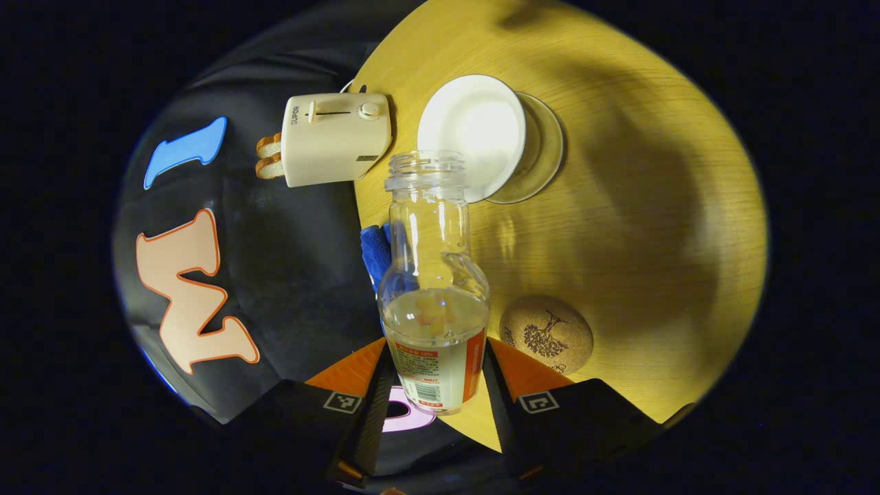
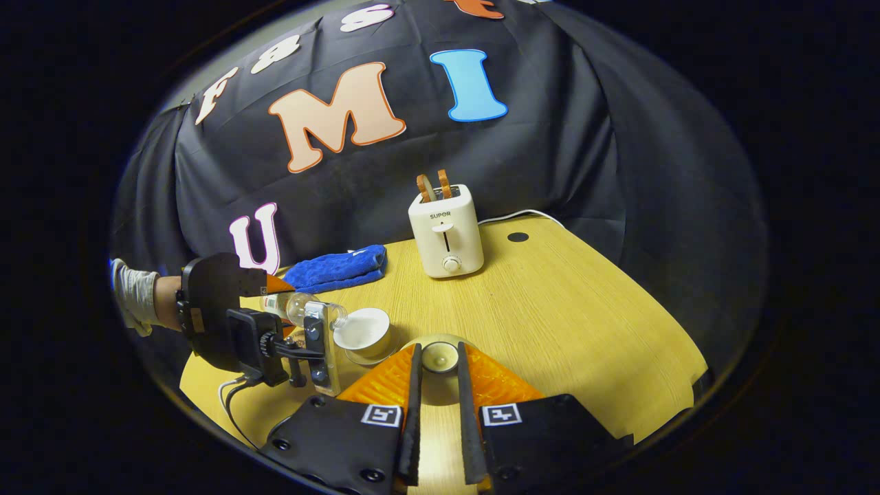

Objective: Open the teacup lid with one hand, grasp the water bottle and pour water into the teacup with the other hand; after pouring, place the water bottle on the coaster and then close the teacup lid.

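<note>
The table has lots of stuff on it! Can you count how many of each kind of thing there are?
Bottle: 1
Teacup: 1
Saucer: 1
Lid: 1
Cork coaster: 1
Toaster: 1
Bread slices: 2
Blue cloth: 1
Total: 9 things, on or over the table.

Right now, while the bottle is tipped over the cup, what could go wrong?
1. The water bottle, gripped low near its label by the left gripper, points its open mouth at the near rim of the white teacup; water could run onto the saucer or the wooden table.
2. The right gripper holds the teacup lid by its small knob; it might slip.
3. The blue towel and toaster stand close; spilled water may reach them.
</note>
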`<state>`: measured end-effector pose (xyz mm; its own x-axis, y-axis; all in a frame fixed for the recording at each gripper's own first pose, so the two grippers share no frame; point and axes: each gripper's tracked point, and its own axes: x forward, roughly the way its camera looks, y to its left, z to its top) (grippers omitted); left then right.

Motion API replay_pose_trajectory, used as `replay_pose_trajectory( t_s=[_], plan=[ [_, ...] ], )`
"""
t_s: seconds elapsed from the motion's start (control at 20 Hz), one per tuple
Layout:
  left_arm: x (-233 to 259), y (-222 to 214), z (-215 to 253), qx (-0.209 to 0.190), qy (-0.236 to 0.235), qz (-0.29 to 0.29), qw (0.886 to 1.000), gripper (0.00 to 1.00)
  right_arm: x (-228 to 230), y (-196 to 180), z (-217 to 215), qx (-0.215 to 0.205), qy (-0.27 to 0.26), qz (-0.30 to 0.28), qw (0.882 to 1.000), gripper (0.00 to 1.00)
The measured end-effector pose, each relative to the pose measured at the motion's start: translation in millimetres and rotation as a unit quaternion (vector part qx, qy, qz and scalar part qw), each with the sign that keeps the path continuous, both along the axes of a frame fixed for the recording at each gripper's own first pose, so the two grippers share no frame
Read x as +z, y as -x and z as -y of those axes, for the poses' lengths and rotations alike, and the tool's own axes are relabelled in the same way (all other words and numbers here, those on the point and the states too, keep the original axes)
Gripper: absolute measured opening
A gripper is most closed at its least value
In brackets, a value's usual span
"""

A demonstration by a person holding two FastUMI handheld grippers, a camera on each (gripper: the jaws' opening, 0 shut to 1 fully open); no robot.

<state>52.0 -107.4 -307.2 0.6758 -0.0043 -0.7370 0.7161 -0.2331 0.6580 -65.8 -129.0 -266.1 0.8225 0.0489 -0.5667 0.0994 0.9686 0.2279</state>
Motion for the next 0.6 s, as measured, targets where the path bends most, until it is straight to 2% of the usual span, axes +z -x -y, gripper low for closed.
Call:
replay_pose_trajectory(
  t_s=[0.1, 0.15, 0.3, 0.4, 0.5, 0.6],
  plan=[
    [1, -1, -1, -0.002, -0.016, -0.005, 1.000, 0.67, -1, 0, 1, -0.003, -0.005, 0.000, 1.000, 0.30],
    [2, -1, -1, -0.005, -0.024, -0.006, 1.000, 0.67, -2, 0, 2, -0.004, -0.008, 0.000, 1.000, 0.27],
    [7, -1, -2, -0.017, -0.049, -0.008, 0.999, 0.67, -4, -2, 1, -0.007, -0.016, 0.003, 1.000, 0.31],
    [11, -1, -2, -0.024, -0.065, -0.007, 0.998, 0.67, -3, -3, 4, -0.009, -0.021, 0.005, 1.000, 0.28],
    [15, -2, -2, -0.030, -0.079, -0.007, 0.996, 0.67, -5, -4, 4, -0.009, -0.024, 0.006, 1.000, 0.31],
    [17, -4, -1, -0.036, -0.091, -0.008, 0.995, 0.67, -7, -3, 6, -0.009, -0.024, 0.005, 1.000, 0.28]
  ],
)
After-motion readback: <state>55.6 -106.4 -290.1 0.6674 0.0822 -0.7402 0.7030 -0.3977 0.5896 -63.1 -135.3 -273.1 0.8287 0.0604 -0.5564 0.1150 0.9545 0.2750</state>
